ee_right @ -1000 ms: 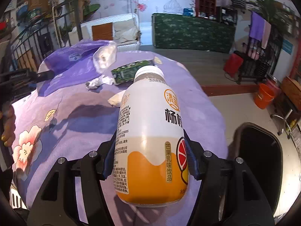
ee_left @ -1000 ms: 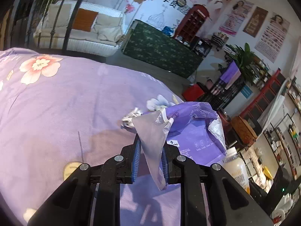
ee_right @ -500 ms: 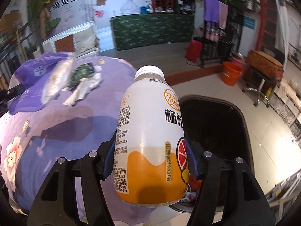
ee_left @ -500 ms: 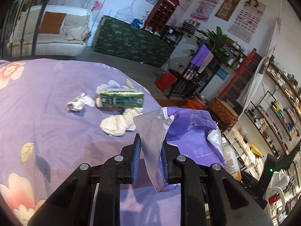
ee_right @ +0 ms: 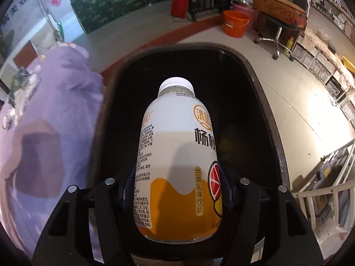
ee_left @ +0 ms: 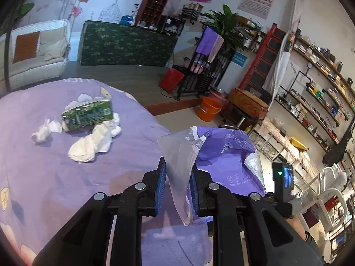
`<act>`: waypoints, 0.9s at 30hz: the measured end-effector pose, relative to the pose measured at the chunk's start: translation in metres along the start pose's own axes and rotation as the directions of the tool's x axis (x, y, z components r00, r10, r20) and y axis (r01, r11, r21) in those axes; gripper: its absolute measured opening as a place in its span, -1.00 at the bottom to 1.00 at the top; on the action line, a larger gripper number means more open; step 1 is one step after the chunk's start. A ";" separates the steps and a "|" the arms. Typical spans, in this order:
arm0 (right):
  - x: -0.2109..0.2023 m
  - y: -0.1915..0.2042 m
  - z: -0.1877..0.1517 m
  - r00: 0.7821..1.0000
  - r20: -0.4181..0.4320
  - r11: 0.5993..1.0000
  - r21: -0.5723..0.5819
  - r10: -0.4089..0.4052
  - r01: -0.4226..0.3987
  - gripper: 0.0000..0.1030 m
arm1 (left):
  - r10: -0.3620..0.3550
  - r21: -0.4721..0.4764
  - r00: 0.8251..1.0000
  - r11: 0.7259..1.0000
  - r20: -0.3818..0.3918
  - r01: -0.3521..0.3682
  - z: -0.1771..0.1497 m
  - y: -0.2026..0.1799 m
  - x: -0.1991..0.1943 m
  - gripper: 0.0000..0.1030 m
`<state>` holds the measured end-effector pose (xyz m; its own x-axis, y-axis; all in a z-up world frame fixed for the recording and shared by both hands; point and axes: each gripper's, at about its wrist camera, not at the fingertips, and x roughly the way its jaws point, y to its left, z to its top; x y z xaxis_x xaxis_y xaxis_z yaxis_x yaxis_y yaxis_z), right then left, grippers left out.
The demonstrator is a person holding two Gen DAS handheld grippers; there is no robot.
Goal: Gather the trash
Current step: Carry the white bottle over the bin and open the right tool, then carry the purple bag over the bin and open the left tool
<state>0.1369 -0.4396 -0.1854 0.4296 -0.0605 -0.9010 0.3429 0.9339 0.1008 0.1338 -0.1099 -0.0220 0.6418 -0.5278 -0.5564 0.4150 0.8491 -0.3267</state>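
the right gripper (ee_right: 177,190) jaws clamp a drink bottle (ee_right: 177,166) above a black bin (ee_right: 261,102); the left gripper (ee_left: 177,188) jaws pinch a purple bag (ee_left: 224,161) over the bed (ee_left: 55,177), near tissues (ee_left: 91,144)

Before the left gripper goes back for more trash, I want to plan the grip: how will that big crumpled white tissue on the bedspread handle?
The crumpled white tissue probably weighs little, squashing when pinched. Its loose folds may trail or snag the purple bedspread.

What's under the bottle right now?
The black bin's open mouth lies under the bottle, held in the right gripper. Its inside is dark; contents cannot be seen.
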 end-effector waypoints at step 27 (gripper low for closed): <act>-0.073 -0.056 -0.030 0.980 0.155 0.978 0.186 -0.122 0.093 0.38 | -0.004 0.289 0.993 0.957 -0.122 0.039 -0.020 -0.100 0.080 -0.62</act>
<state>0.0615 -0.4775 -0.1381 0.5089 -0.2282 -0.8300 0.5306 0.8425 0.0937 0.1307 -0.2369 -0.0487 0.5565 -0.5246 -0.6442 0.6086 0.7853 -0.1138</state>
